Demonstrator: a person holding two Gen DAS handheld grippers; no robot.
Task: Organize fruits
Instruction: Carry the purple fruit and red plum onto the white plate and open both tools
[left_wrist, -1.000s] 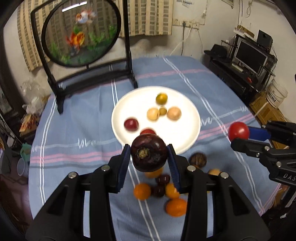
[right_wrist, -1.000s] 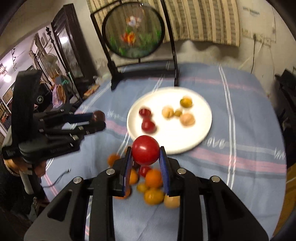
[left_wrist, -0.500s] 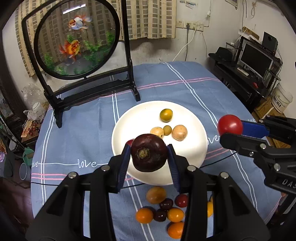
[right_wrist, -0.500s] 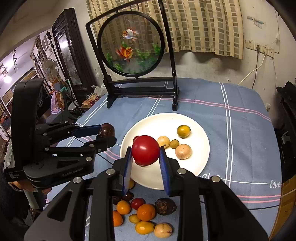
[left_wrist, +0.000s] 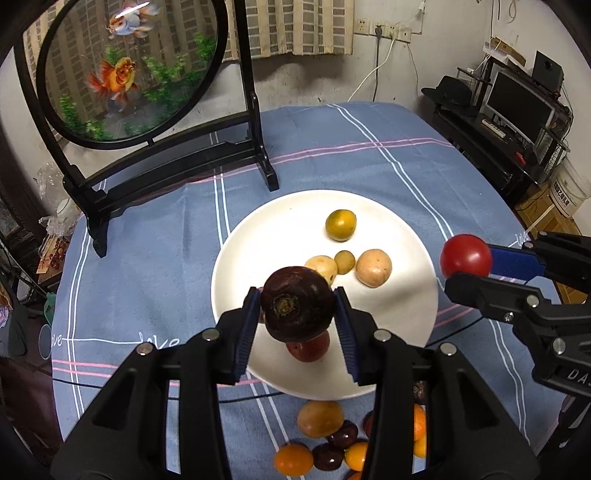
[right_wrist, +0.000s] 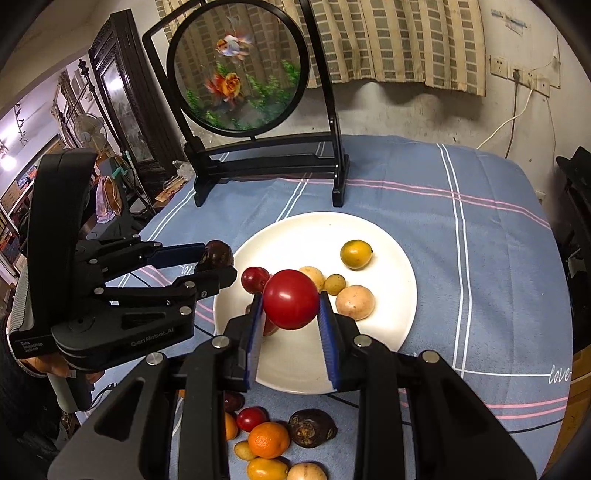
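left tool grips a dark purple fruit, right tool a red tomato, above the white plate.

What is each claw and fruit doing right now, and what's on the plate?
Left claw: shut on the dark purple fruit, above the plate.
Right claw: shut on the red tomato, above the plate.
White plate: holds several fruits.
Fruit pile: lying on the tablecloth, beside the plate.
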